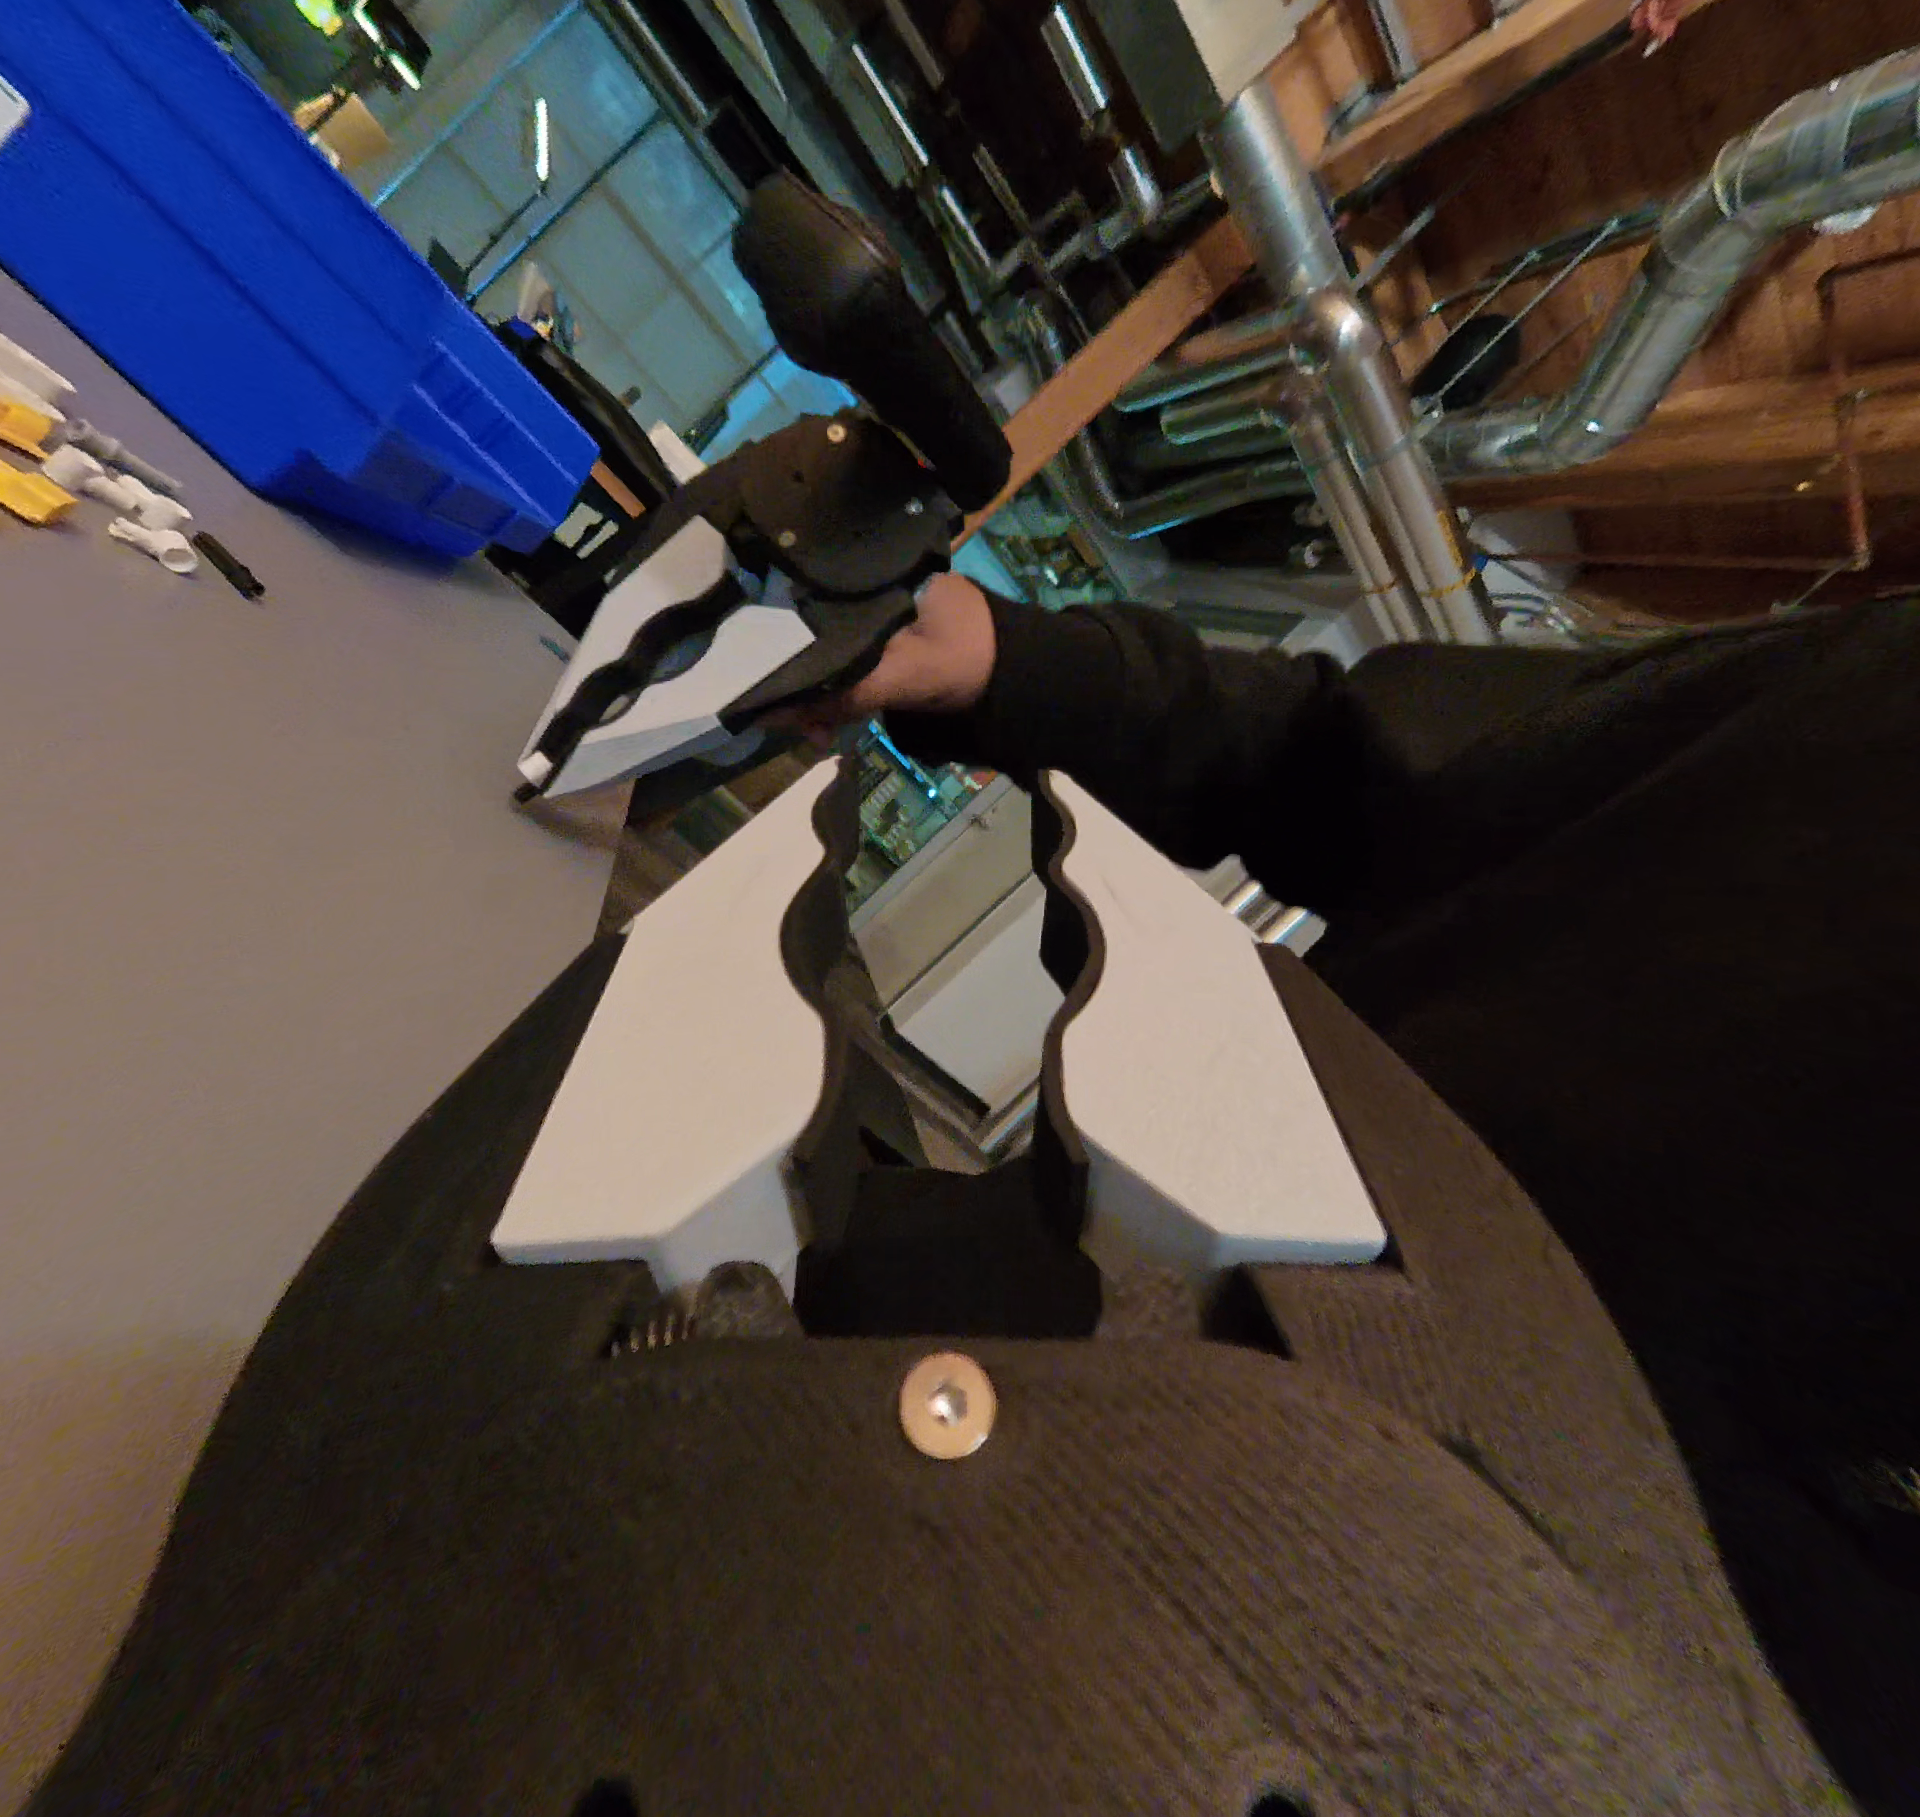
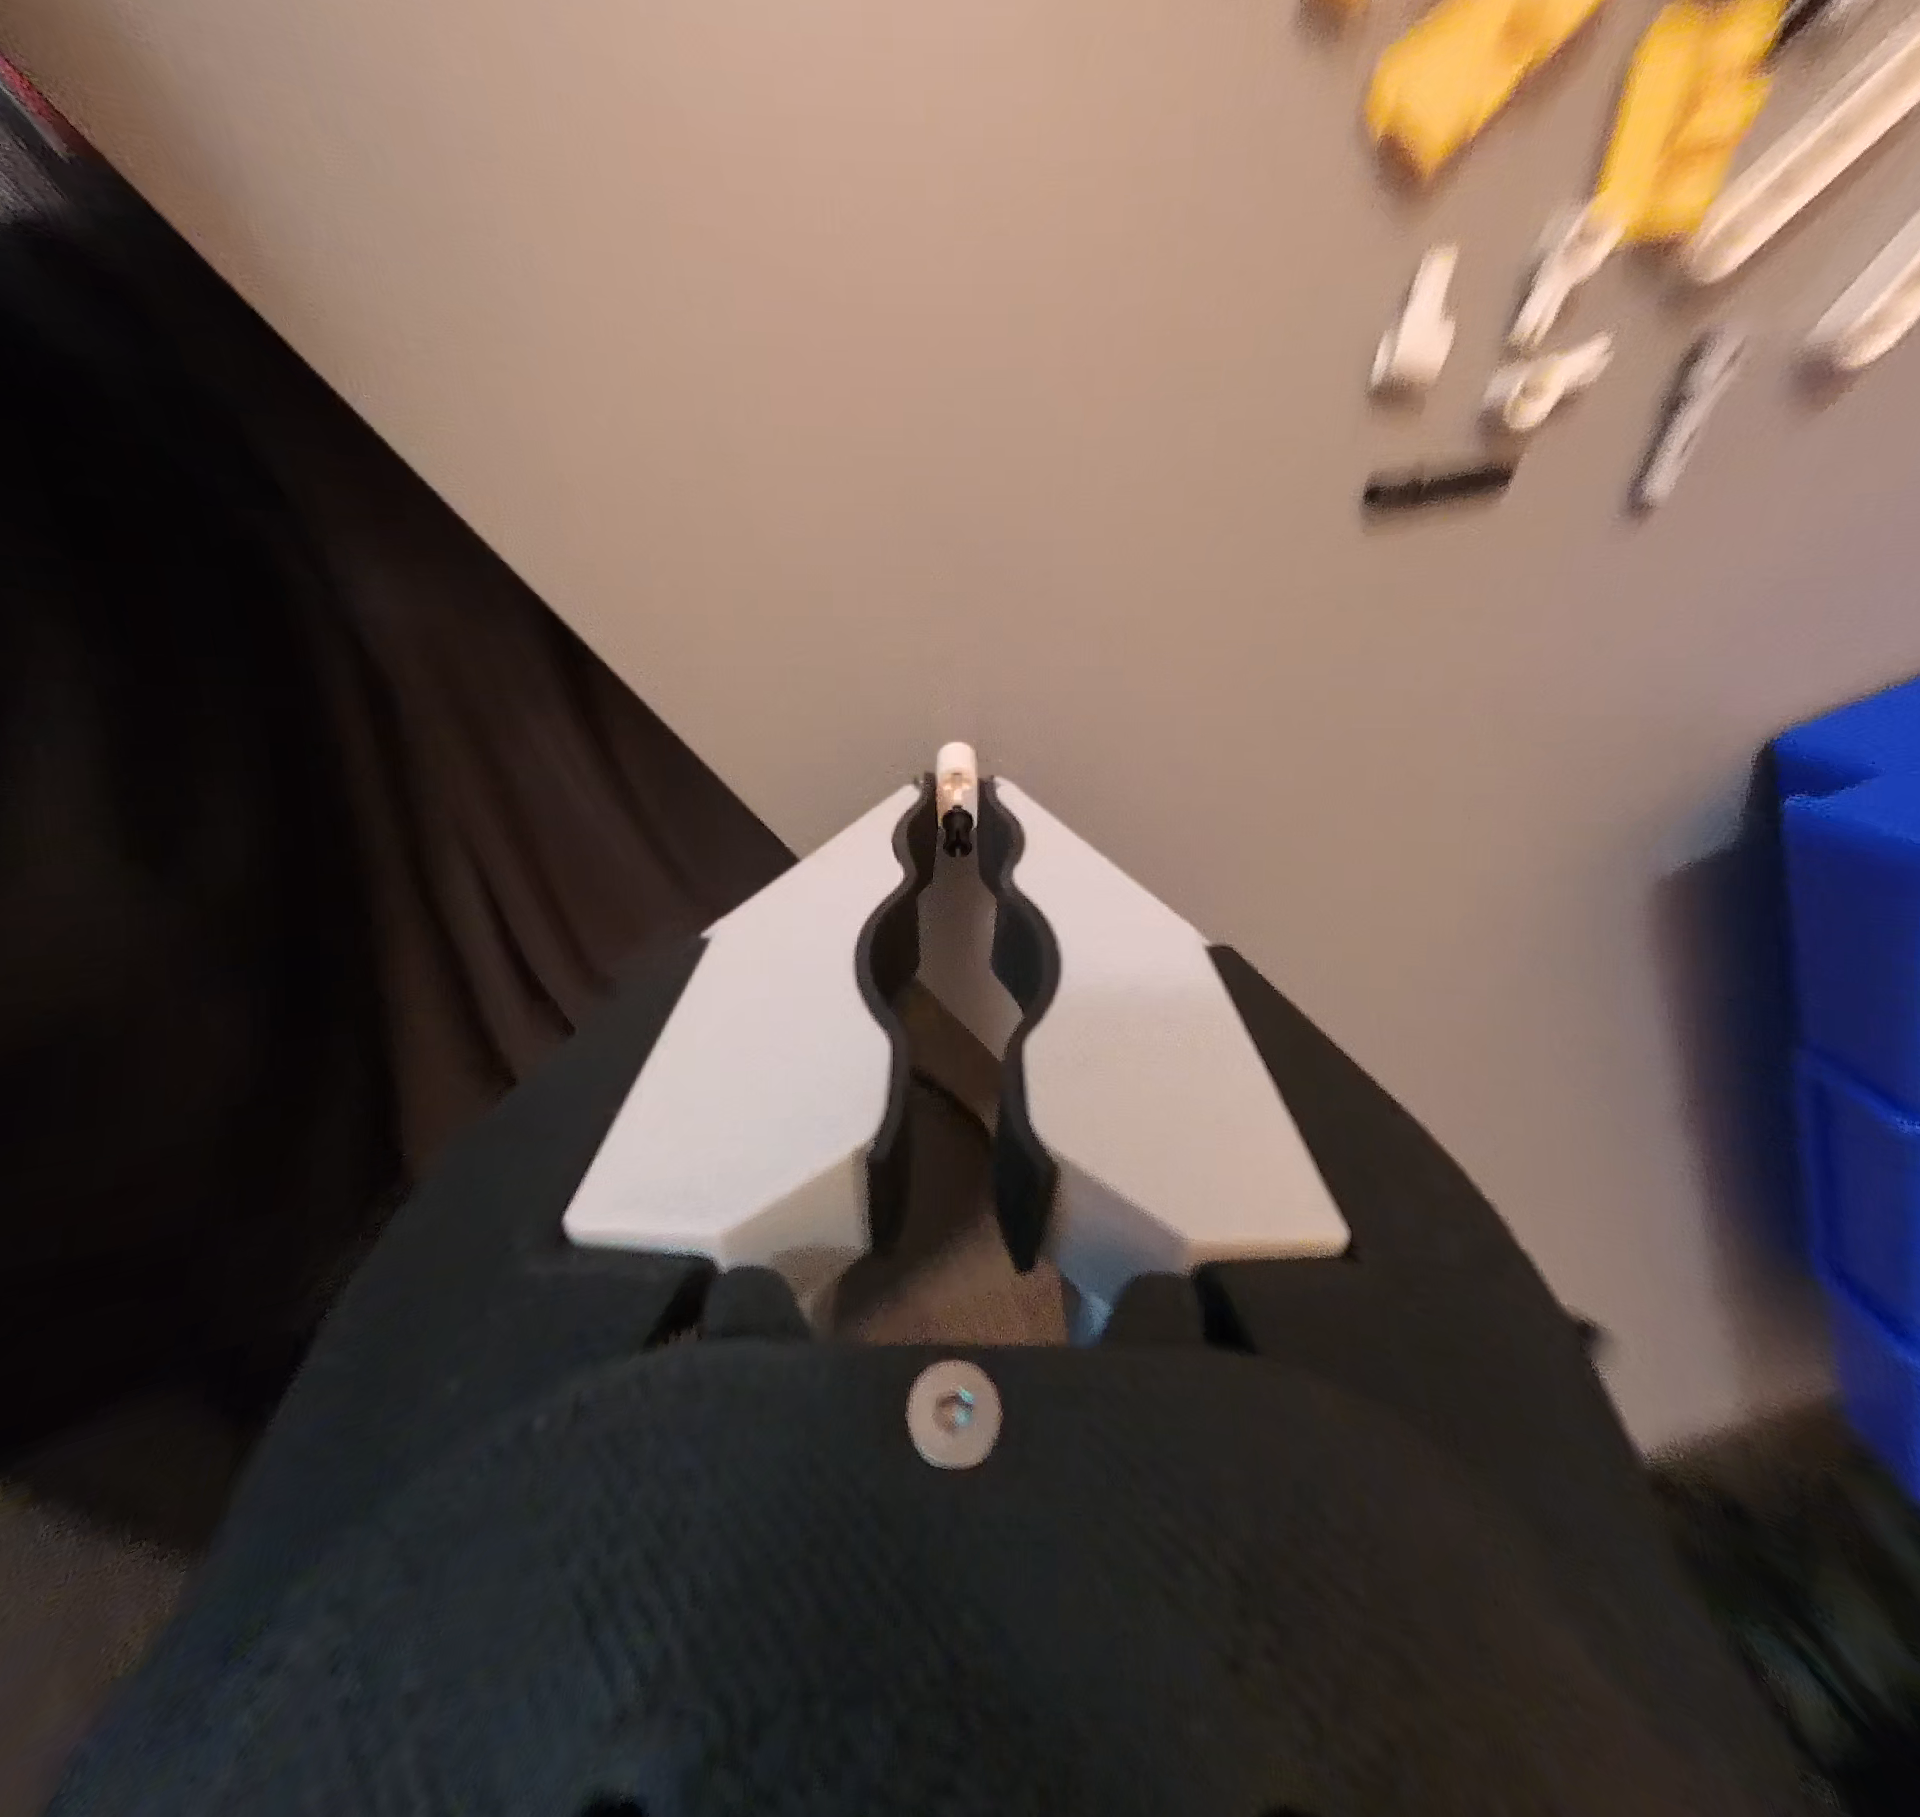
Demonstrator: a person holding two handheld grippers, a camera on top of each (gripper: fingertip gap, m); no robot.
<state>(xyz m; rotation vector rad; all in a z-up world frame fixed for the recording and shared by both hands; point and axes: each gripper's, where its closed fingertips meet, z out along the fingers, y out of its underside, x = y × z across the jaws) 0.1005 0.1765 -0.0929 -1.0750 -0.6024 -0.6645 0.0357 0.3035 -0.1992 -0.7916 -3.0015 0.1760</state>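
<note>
- Leftmost in the left wrist view, a scatter of small parts [image 1: 125, 505] in white, grey and yellow lies on the grey desk [image 1: 260, 884], with a short black rod [image 1: 229, 562] at its near edge.
- Behind them stands a big blue bin [image 1: 260, 313] on the same desk.
- Further right, the right gripper [image 1: 540, 775] is held by a hand [image 1: 930, 650] in a black sleeve [image 1: 1195, 718]; its tips point down toward the desk edge, jaws drawn nearly together on a small white piece [image 1: 539, 766] with a black end.
- Nearer the camera, the left gripper [image 1: 940, 791] has its jaws spread with nothing between them; it hangs in the air, nearest to that hand and sleeve.
- In the right wrist view, dark cloth [image 2: 260, 728] fills the left side beside the desk.
- At centre, the right gripper [image 2: 954, 780] pinches the small white piece [image 2: 953, 761] at the very tips, its white end poking forward over bare desk and a thin black pin trailing back between the jaws.
- To the right, blurred yellow and white parts [image 2: 1621, 105] lie well apart from the tips, and the blue bin [image 2: 1849, 1040] shows at the edge.
</note>
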